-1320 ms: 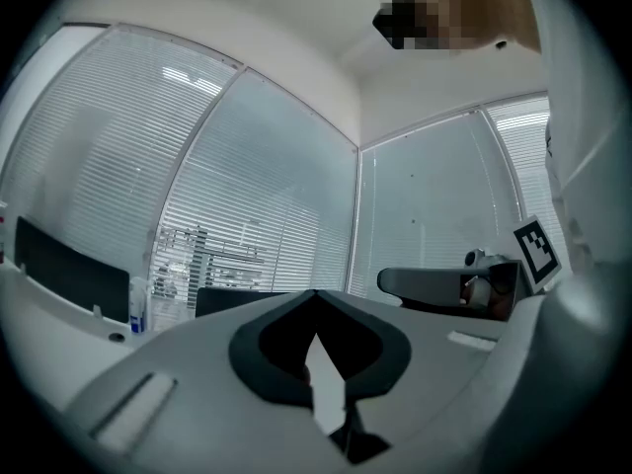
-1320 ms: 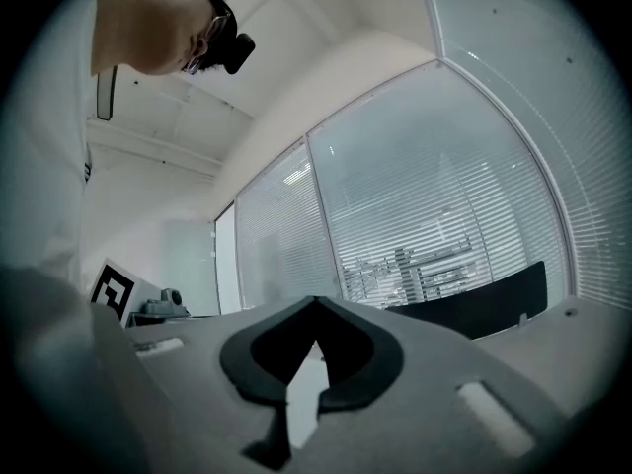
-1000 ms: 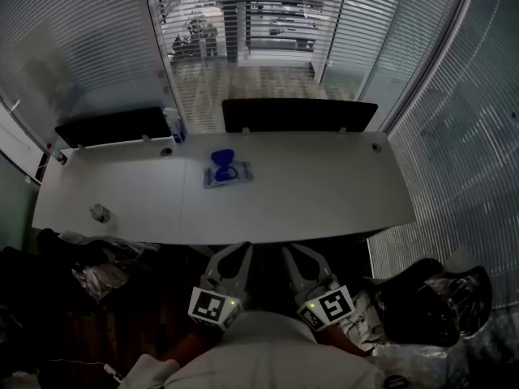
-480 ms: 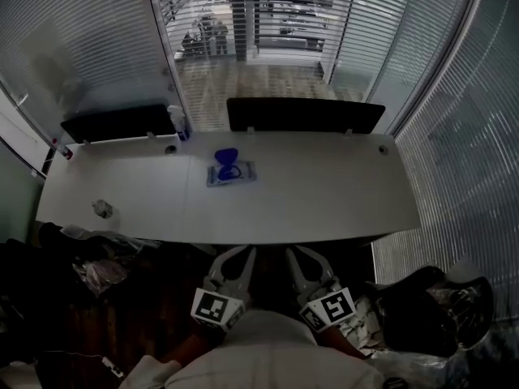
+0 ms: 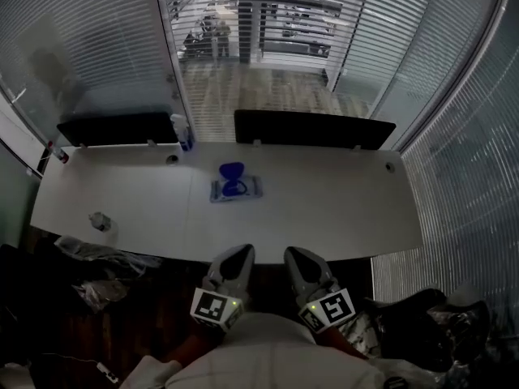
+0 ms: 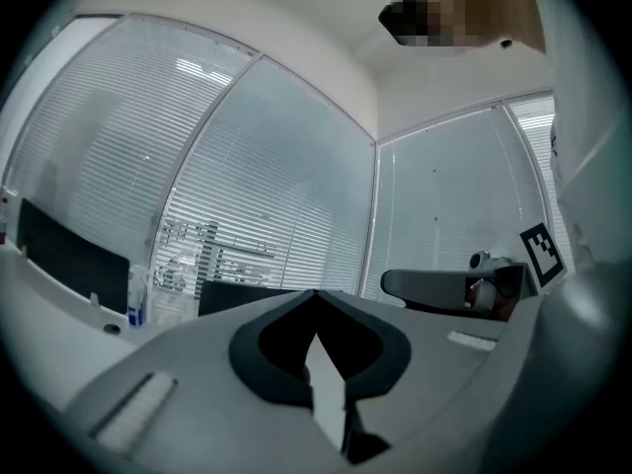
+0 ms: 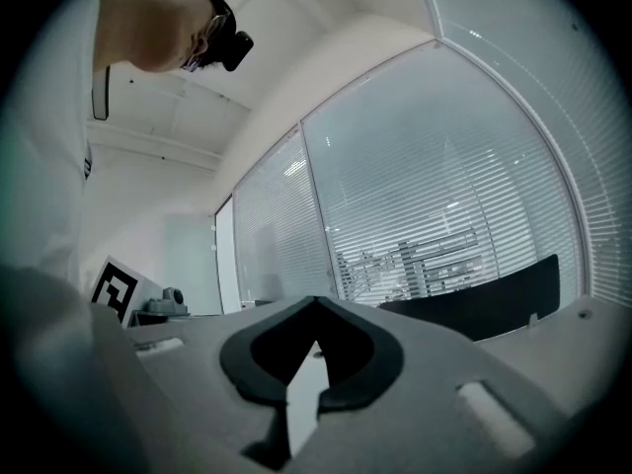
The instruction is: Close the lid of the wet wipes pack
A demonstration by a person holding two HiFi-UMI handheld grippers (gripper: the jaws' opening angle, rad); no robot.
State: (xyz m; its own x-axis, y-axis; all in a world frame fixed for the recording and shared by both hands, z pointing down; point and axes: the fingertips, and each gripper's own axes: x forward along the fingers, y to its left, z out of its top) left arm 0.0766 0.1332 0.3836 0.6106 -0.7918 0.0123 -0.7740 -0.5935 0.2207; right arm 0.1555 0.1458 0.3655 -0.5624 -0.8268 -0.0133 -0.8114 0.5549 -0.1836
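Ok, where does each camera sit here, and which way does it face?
Head view: on the person's head, facing steeply down at the table and wet wipes pack; left gripper, right gripper, shirt show.
Left gripper view: on that gripper, facing level along its shut jaws toward the blinds.
Right gripper view: likewise, over its own shut jaws.
Shared: all three show the black partition.

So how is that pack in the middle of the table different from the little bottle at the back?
The wipes pack lies flat mid-table; the bottle stands upright at the far edge. The pack is wide and low with its blue lid flipped open; the bottle is slim and tall. Both carry blue and sit on the table.
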